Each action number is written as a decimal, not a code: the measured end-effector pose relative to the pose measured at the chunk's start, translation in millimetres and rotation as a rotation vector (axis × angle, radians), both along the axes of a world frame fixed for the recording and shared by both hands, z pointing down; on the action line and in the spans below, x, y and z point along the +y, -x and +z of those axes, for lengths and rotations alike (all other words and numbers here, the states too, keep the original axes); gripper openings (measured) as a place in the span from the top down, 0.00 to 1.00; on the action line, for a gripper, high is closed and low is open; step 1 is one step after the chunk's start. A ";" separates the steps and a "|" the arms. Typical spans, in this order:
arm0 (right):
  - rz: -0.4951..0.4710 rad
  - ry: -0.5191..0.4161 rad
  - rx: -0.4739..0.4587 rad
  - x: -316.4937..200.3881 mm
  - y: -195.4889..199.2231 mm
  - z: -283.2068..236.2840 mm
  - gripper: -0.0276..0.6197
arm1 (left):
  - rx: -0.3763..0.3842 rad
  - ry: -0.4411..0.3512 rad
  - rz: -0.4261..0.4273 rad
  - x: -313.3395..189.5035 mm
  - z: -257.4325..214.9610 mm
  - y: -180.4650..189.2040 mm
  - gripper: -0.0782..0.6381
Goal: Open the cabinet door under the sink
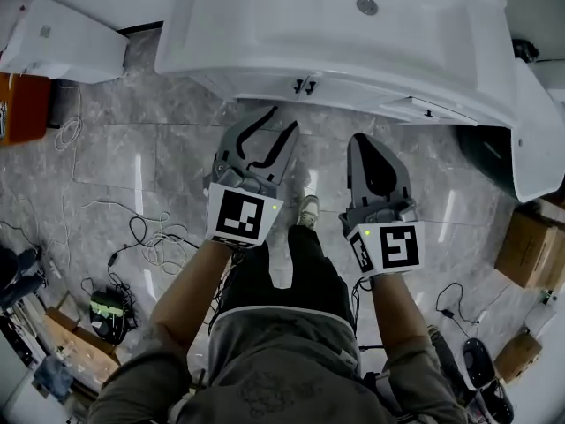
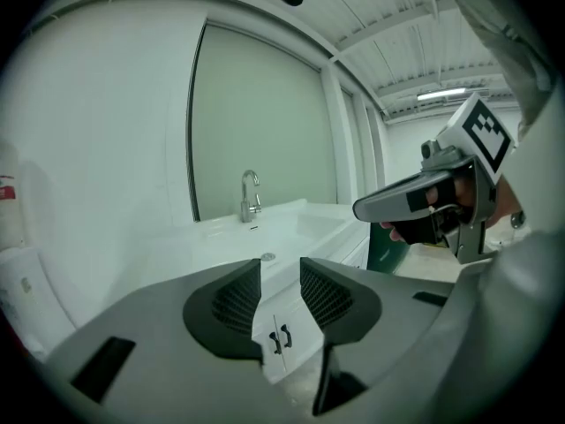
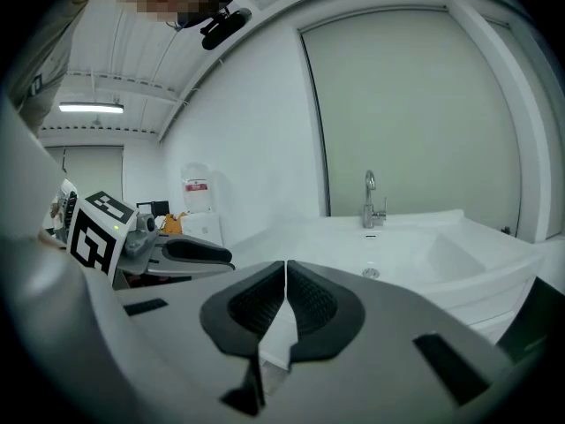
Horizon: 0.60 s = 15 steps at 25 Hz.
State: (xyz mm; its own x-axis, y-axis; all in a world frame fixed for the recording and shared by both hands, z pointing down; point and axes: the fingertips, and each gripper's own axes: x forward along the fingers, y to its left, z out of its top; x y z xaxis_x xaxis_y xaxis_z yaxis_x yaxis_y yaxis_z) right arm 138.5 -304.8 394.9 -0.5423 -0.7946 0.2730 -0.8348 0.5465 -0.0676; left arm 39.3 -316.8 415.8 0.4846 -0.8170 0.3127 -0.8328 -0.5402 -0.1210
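A white sink tops a white cabinet, seen from above in the head view. Its two doors meet at a pair of small dark handles, closed. Both grippers hang over the marble floor just in front of the cabinet. My left gripper is open and empty, pointing at the handles, which show through the gap between its pads, still some way off. My right gripper is beside it to the right, shut with nothing held; its pads meet, and it faces the basin and faucet.
A white fixture and an orange object stand at the left. Cables trail over the floor on the left. A dark green bin and cardboard boxes stand at the right. My foot is between the grippers.
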 end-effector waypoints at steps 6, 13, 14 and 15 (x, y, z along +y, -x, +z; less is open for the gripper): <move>0.034 0.031 0.004 -15.3 -8.0 51.0 0.91 | -0.026 0.041 -0.014 -25.6 64.9 -9.6 0.70; 0.044 0.053 0.015 -33.8 -13.5 105.6 0.91 | -0.040 0.130 -0.033 -49.4 140.0 -18.9 0.70; 0.046 0.056 0.015 -36.7 -14.5 112.1 0.91 | -0.043 0.139 -0.039 -52.9 149.9 -19.6 0.70; 0.047 0.058 0.017 -40.0 -15.1 118.4 0.91 | -0.044 0.148 -0.046 -57.1 159.8 -20.0 0.70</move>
State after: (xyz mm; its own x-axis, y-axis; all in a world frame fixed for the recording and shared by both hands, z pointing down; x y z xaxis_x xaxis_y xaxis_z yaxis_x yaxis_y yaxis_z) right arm 153.6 -344.8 513.3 -0.5000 -0.8014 0.3283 -0.8605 0.5025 -0.0840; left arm 59.3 -373.8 575.6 0.4309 -0.7815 0.4513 -0.8526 -0.5164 -0.0801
